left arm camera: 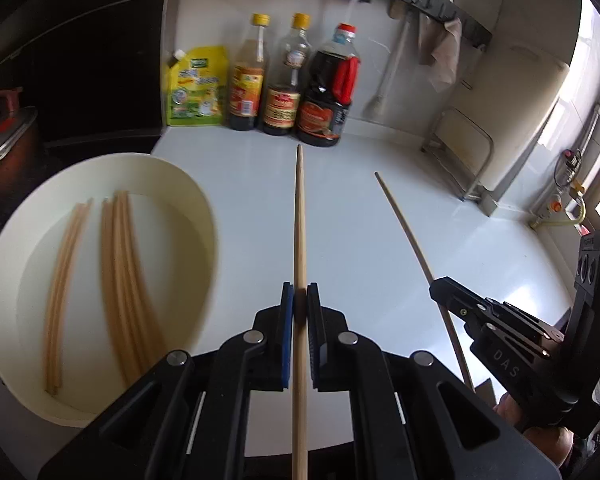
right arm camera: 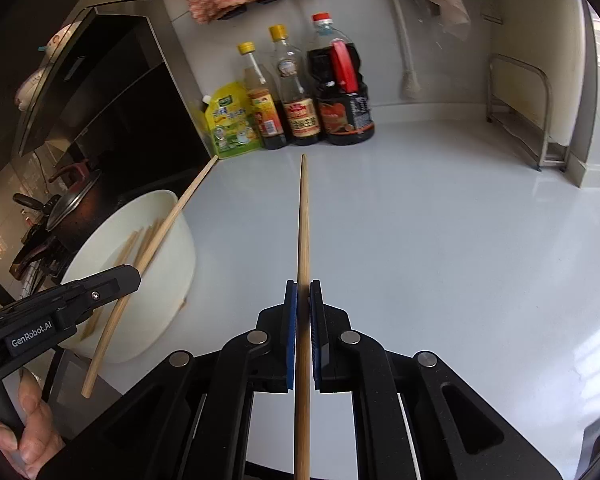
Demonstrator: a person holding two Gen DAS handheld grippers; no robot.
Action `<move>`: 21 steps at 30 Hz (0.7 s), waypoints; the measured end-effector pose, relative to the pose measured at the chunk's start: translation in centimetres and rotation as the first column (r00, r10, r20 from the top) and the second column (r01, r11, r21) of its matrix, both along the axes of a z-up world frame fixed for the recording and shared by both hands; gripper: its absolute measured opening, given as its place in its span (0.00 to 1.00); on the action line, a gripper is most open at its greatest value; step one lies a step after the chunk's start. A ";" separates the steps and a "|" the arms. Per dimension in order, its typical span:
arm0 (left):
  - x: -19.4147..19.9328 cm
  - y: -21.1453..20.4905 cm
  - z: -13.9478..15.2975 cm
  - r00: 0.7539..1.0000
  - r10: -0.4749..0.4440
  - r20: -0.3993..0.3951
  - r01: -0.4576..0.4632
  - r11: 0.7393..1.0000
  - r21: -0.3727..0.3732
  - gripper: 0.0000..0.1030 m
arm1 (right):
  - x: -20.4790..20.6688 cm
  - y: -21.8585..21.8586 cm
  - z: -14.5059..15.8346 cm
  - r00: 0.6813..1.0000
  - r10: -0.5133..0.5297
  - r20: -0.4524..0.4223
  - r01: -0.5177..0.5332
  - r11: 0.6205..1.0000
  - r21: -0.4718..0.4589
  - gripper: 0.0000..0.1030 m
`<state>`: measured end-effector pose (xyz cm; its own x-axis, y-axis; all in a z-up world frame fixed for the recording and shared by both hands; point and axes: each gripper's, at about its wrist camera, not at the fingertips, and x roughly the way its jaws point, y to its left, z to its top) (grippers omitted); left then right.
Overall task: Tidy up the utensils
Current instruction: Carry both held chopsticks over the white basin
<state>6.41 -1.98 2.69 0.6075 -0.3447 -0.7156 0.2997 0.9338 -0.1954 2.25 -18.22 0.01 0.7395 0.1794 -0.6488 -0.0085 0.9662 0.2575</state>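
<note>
Left gripper [left arm camera: 300,300] and right gripper [right arm camera: 303,300] each clamp 1 pale wooden chopstick [left arm camera: 300,216], pointing 12 o'clock; round white basin [left arm camera: 172,168] lies at 9 o'clock, nearer the left.

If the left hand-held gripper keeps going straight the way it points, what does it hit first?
Probably the bare countertop: the left hand-held gripper tilts downward, and its chopstick tip would touch first. Farther along stand the sauce bottles, though depth is hard to judge.
</note>
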 end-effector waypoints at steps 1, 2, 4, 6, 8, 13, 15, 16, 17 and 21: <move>0.2 1.2 0.3 1.000 0.021 0.007 -0.021 1.000 0.005 0.07 | 0.7 1.2 0.4 1.000 0.021 0.010 -0.021 1.000 0.005 0.06; 0.4 2.4 0.6 0.999 0.045 0.015 -0.045 0.999 0.010 0.07 | 1.3 2.3 0.8 0.999 0.043 0.018 -0.043 0.999 0.011 0.06; 0.8 4.9 0.8 0.995 0.093 0.031 -0.094 0.995 0.029 0.07 | 2.9 4.9 1.3 0.995 0.092 0.029 -0.092 0.995 0.023 0.06; 1.3 7.6 0.9 0.988 0.147 0.041 -0.148 0.988 0.041 0.07 | 4.4 7.5 1.6 0.990 0.138 0.036 -0.139 0.990 0.027 0.06; 2.0 10.0 0.6 0.981 0.190 0.037 -0.192 0.980 0.045 0.07 | 5.8 10.1 1.9 0.983 0.180 0.040 -0.181 0.983 0.029 0.06; 3.6 14.3 -0.7 0.967 0.256 0.018 -0.257 0.965 0.056 0.07 | 8.7 16.0 1.3 0.965 0.263 0.008 -0.263 0.965 0.021 0.06; 4.4 15.3 -1.3 0.964 0.265 0.010 -0.265 0.963 0.054 0.07 | 9.7 17.5 0.5 0.960 0.278 -0.023 -0.277 0.961 0.025 0.06; 4.7 15.5 -1.5 0.963 0.268 0.006 -0.268 0.962 0.053 0.07 | 10.2 18.1 0.1 0.959 0.280 -0.038 -0.279 0.960 0.024 0.06; 5.0 15.8 -1.8 0.963 0.270 0.003 -0.270 0.962 0.050 0.07 | 10.6 18.7 -0.3 0.958 0.282 -0.053 -0.281 0.959 0.022 0.06; 6.0 16.6 -3.1 0.960 0.278 -0.026 -0.277 0.960 0.050 0.07 | 11.6 20.4 -1.6 0.951 0.288 -0.109 -0.290 0.957 0.004 0.06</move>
<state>12.42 14.63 -0.38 0.6511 -0.1328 -0.7473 0.0217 0.9874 -0.1565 13.81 2.14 -1.62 0.5830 0.3668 -0.7249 -0.2608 0.9296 0.2606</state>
